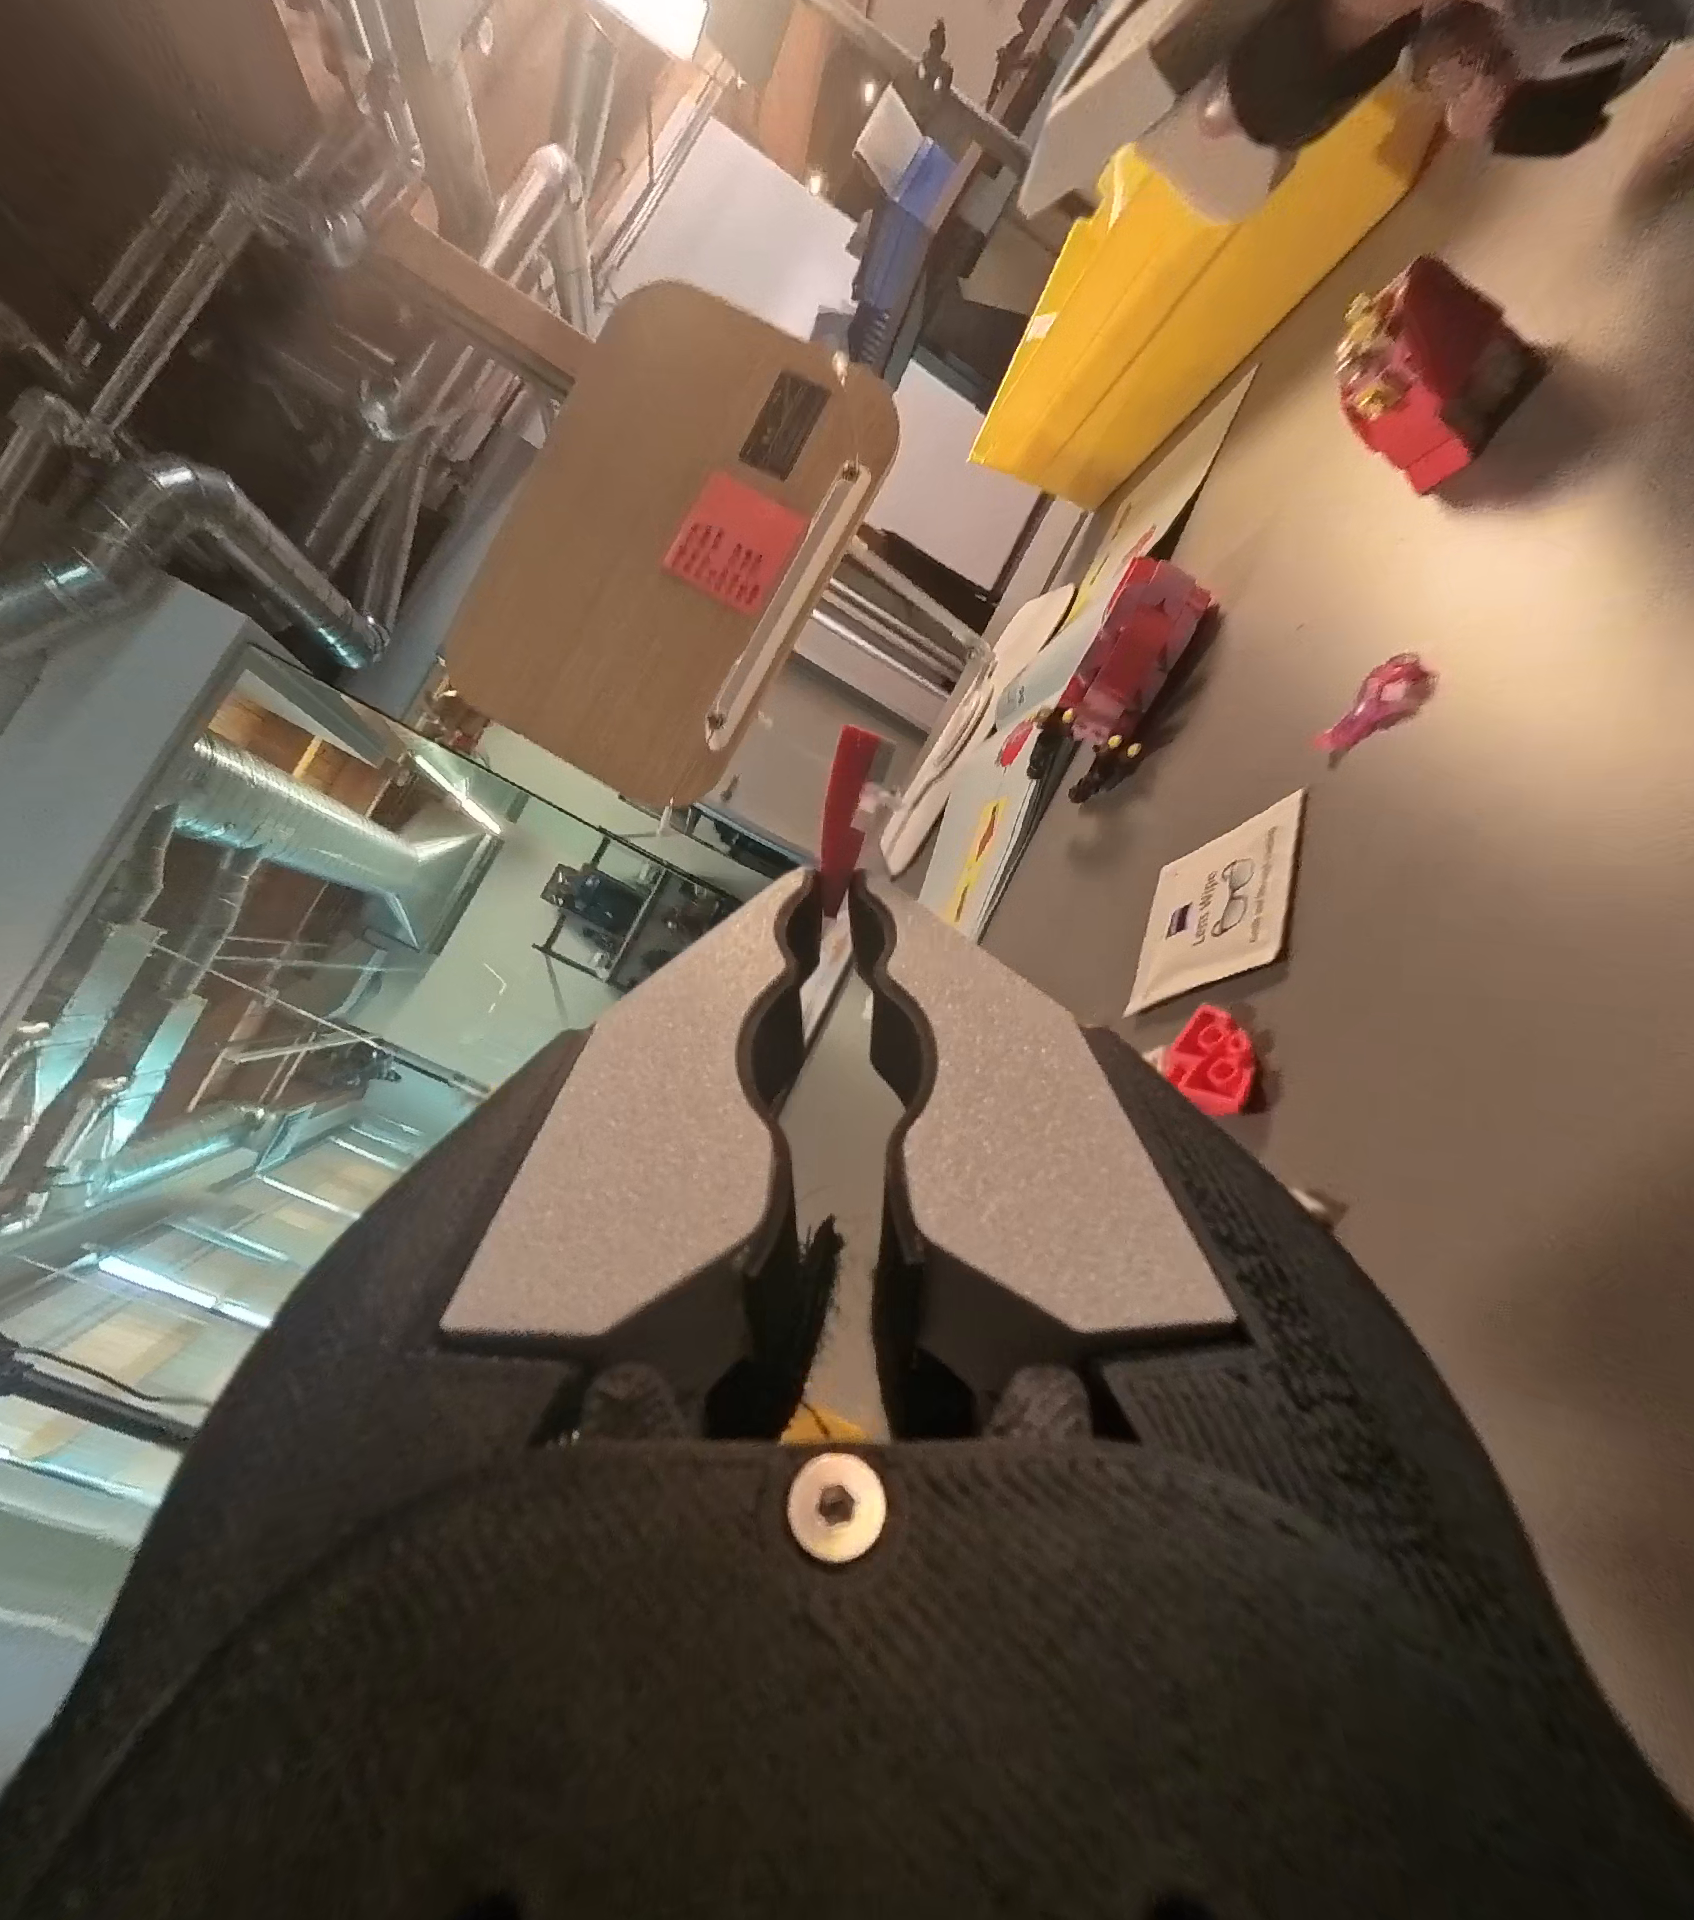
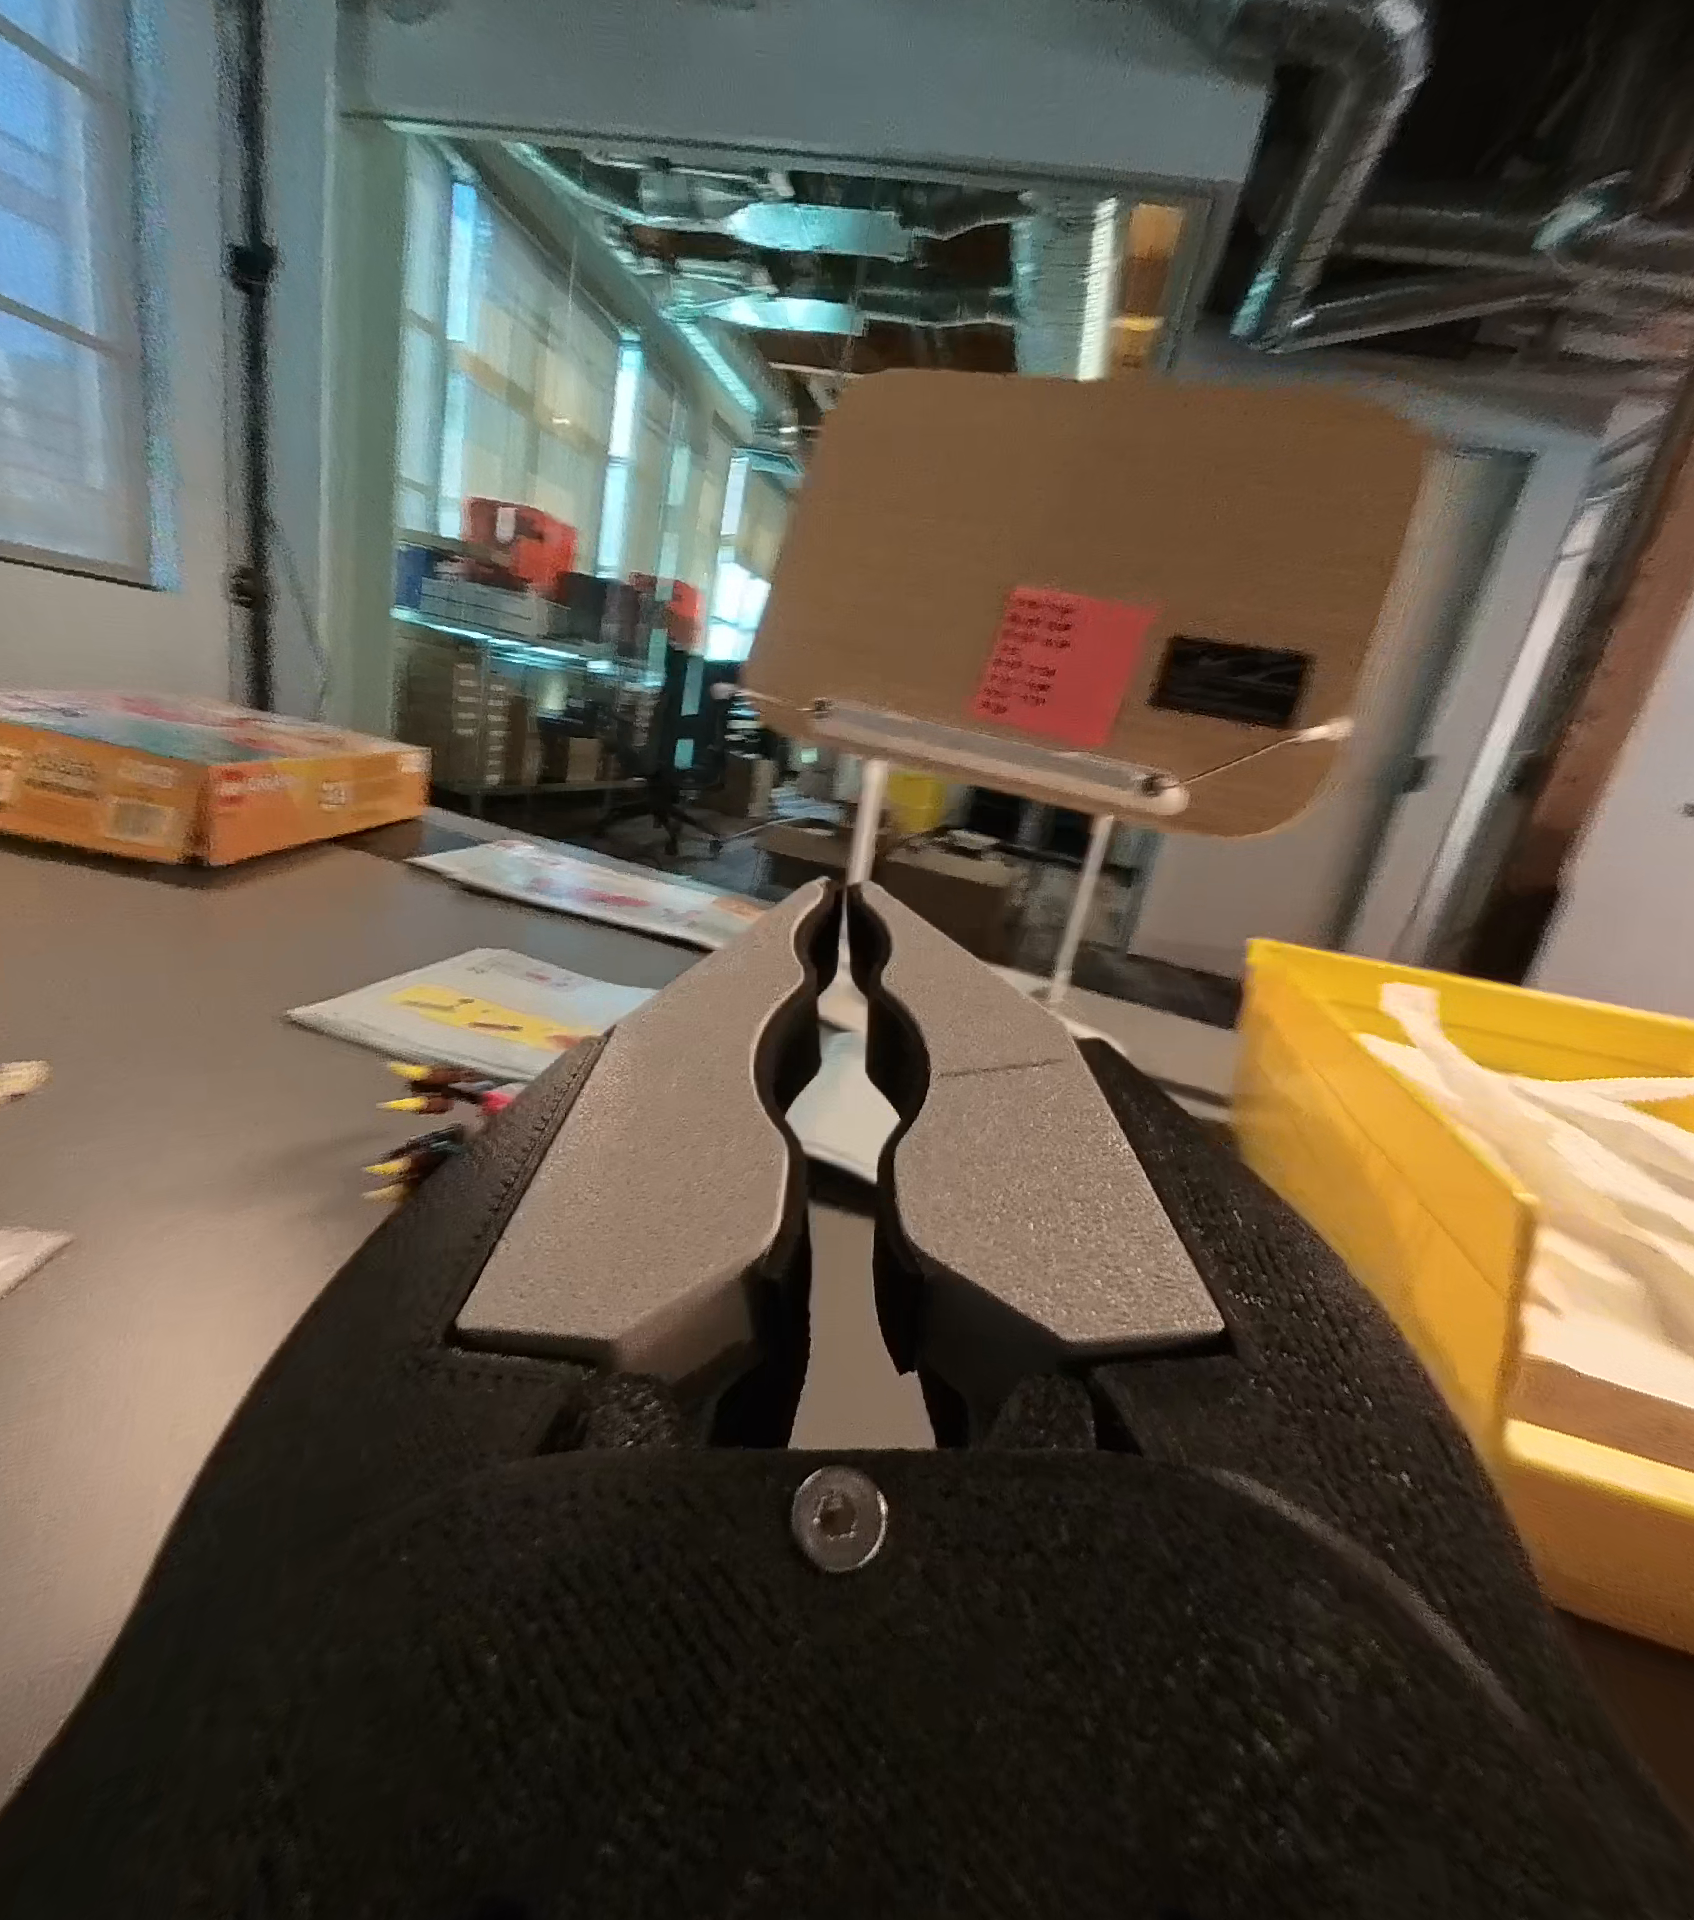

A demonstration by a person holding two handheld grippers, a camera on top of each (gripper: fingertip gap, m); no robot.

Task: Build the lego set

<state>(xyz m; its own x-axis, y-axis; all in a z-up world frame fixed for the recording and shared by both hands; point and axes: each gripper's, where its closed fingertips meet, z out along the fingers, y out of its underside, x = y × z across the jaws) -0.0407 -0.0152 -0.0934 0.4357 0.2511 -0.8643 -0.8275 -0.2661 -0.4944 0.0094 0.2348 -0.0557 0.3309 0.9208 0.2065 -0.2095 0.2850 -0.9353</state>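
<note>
I can spot printed writing on the small white sachet [image 1: 1220, 914], on the orange cardboard box [image 2: 168, 774], and handwritten lines on the red sticky note [image 2: 1061, 665] stuck to the wooden board [image 2: 1082, 582].

Warm indoor light, bright windows [image 2: 1, 291], motion blur, wide-angle edge distortion

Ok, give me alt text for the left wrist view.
The left tool pinches a thin red flat piece at its tips, tilted above a grey table scattered with red bricks, booklets and a yellow bin.
</note>
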